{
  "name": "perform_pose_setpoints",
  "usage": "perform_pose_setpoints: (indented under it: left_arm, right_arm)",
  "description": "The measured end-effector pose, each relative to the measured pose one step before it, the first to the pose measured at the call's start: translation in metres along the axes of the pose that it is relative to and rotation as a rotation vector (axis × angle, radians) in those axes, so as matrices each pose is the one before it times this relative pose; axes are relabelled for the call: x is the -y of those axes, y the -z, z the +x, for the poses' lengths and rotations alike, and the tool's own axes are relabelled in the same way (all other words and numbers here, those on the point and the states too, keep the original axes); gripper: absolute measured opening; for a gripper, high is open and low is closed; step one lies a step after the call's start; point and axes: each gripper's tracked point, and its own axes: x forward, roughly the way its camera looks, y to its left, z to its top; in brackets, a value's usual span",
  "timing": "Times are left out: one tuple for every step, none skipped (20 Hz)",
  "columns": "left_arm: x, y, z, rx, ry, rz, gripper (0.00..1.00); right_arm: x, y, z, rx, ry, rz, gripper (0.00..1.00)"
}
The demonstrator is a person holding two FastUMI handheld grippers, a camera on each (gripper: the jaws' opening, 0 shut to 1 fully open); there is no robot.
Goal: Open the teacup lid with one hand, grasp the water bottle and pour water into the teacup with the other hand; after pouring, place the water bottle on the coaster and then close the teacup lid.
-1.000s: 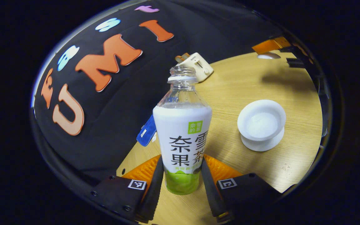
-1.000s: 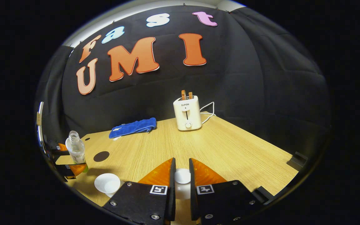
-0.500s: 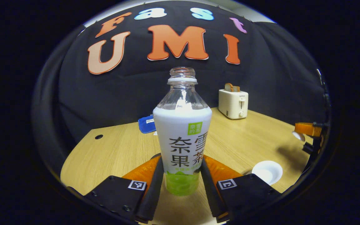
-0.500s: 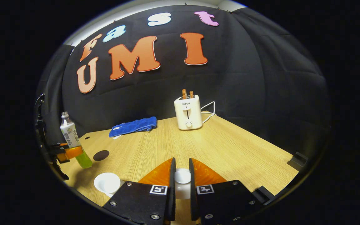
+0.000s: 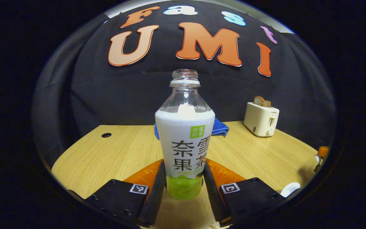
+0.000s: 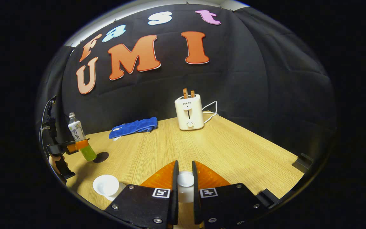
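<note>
Clear plastic water bottle with white label (image 5: 184,140), uncapped, light, thin-walled, upright above desk (image 5: 116,152): left tongs (image 5: 183,181) pinching low on body. Squeeze gently. Right tongs (image 6: 183,186) clamping small white ceramic lid (image 6: 185,178), fragile, slippery.

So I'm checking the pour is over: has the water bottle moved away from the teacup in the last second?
Yes. In the right gripper view the water bottle has swung upright and gone back from the teacup toward the dark coaster.
</note>
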Motion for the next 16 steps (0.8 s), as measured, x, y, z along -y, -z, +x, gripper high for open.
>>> perform_pose_setpoints:
  left_arm:
    - [0.00023, -0.00008, 0.00459, -0.00188, -0.00671, 0.00927, 0.65]
    - [-0.00013, -0.00156, 0.00389, 0.00508, -0.00498, 0.01092, 0.65]
    - [0.00288, -0.00108, 0.0047, 0.00561, 0.00231, 0.00784, 0.65]
    - [0.00196, -0.00131, 0.0036, 0.00417, 0.00311, 0.00459, 0.65]
    - [0.00156, -0.00038, 0.00498, 0.00049, 0.00198, 0.00261, 0.68]
    - [0.00022, 0.00103, 0.00385, -0.00221, -0.00019, 0.00241, 0.68]
    - [0.00099, 0.00224, 0.00316, -0.0027, -0.00463, -0.00104, 0.65]
    - [0.00122, 0.00061, 0.00097, 0.00017, 0.00083, -0.00821, 0.65]
    - [0.00049, -0.00088, 0.00112, 0.00688, 0.00138, -0.01309, 0.65]
    - [-0.0003, 0.0013, 0.00082, 0.00067, -0.00149, -0.00859, 0.65]
    - [-0.00149, 0.00441, 0.00187, -0.00852, -0.00488, -0.00046, 0.65]
    - [-0.00138, 0.00445, 0.00103, -0.01323, -0.00657, 0.00225, 0.65]
    - [-0.0022, 0.00455, 0.00088, -0.01392, -0.01211, 0.00465, 0.65]
    - [-0.00246, 0.0001, -0.00041, -0.00166, -0.00155, -0.00292, 0.69]
    - [0.0007, -0.0017, -0.00109, 0.00445, -0.00054, -0.00509, 0.67]
    - [0.00014, -0.00062, -0.0008, 0.00067, 0.00118, -0.00357, 0.67]
  right_arm:
    - [-0.0002, 0.00047, 0.0006, -0.00205, 0.00041, -0.00182, 0.19]
    - [0.00028, -0.00005, -0.00026, -0.00051, -0.00073, -0.00095, 0.19]
    - [-0.00031, 0.00025, 0.00084, -0.00084, -0.00007, -0.00048, 0.19]
    - [-0.00078, 0.00057, 0.00094, -0.00204, 0.00087, -0.00095, 0.19]
    - [0.00041, 0.0009, 0.00141, -0.00416, -0.00031, -0.00066, 0.19]
    - [0.00054, 0.00212, 0.00052, -0.00437, -0.00019, 0.00071, 0.19]
    - [0.00024, 0.00081, 0.001, -0.00434, 0.00008, -0.00196, 0.19]
    - [0.00016, 0.00073, -0.00033, -0.00206, 0.00338, -0.00165, 0.19]
    - [0.00093, -0.00058, 0.0006, 0.00131, 0.00727, -0.00246, 0.19]
    - [0.00092, -0.00072, -0.00062, 0.00062, 0.0025, -0.00216, 0.19]
    - [-0.00033, -0.00019, 0.0, -0.00115, -0.00229, 0.00145, 0.19]
    - [-0.00037, 0.00053, -0.00141, 0.00046, -0.00052, 0.00196, 0.2]
    - [0.00009, -0.00056, -0.00065, 0.00061, 0.00063, -0.00076, 0.2]
    - [0.00042, -0.0006, 0.00028, 0.00042, 0.00125, 0.00043, 0.19]
    - [0.00014, 0.00044, -0.00064, -0.00099, 0.00125, -0.00103, 0.19]
    - [-0.00011, 0.0009, -0.00038, -0.00002, 0.00061, -0.00215, 0.19]
